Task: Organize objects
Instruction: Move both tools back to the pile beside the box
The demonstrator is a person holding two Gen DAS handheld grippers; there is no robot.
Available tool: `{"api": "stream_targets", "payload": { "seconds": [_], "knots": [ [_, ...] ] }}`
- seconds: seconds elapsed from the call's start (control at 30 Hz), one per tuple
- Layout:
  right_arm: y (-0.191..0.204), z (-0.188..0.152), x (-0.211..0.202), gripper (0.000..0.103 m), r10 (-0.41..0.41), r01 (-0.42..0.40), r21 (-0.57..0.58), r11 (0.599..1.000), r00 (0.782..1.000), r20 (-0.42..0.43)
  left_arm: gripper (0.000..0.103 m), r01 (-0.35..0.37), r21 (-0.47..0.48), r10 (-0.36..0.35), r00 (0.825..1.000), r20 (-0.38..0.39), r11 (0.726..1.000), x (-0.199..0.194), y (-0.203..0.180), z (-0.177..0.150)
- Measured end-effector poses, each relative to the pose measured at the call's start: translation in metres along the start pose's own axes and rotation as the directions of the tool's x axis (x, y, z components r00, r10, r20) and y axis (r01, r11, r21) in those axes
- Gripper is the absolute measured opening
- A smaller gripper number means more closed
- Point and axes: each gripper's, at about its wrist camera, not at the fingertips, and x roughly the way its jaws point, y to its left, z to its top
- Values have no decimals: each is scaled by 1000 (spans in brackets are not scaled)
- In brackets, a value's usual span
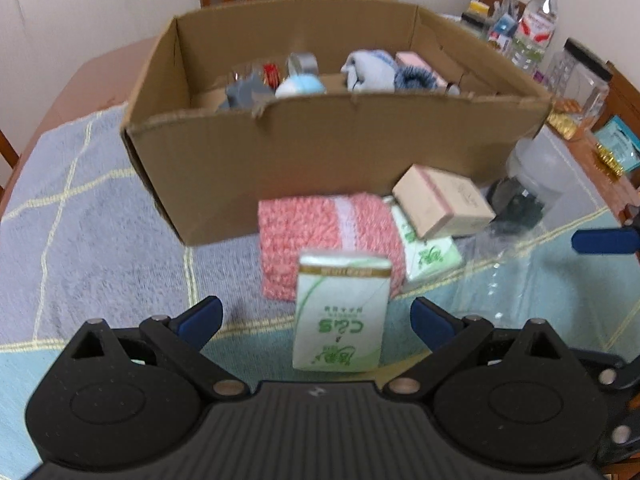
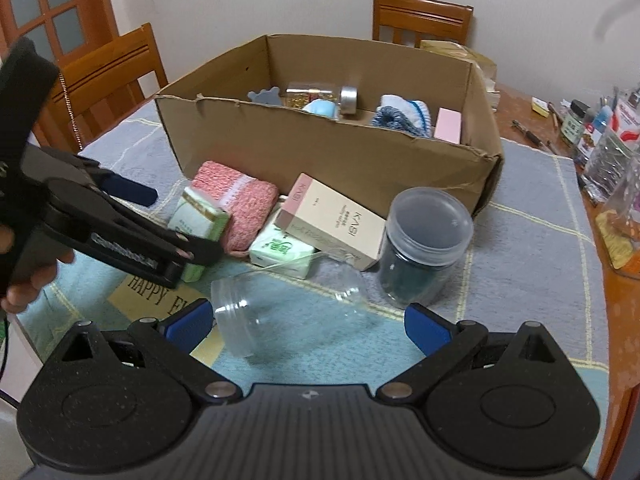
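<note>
Tissue pack (image 1: 342,312), soft and light, stands between the spread fingers of the left gripper (image 1: 316,316) near the tablecloth's front edge; squeeze its flat sides gently. Right gripper (image 2: 306,326) gapes around a slippery, tipped clear jar (image 2: 280,308). Beyond sits the cardboard box (image 1: 320,152).

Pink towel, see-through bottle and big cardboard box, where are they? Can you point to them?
Pink towel (image 1: 320,232), left wrist view, middle of its knitted top.
See-through bottle (image 2: 280,308), right wrist view, its clear side, lying down.
Cardboard box (image 2: 320,152), right wrist view, its front wall.
</note>
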Motion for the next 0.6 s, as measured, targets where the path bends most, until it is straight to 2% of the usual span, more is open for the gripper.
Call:
{"api": "stream_targets", "payload": {
  "seconds": [0.2, 0.6],
  "knots": [
    [-1, 4, 8, 103, -5, 5, 4, 1000, 1000, -2, 100, -39, -20, 37, 997, -61, 999, 9, 11, -14],
    [2, 16, 23, 103, 28, -28, -6, 1000, 999, -15, 100, -115, -95, 109, 992, -68, 989, -12, 52, -40]
  ]
}}
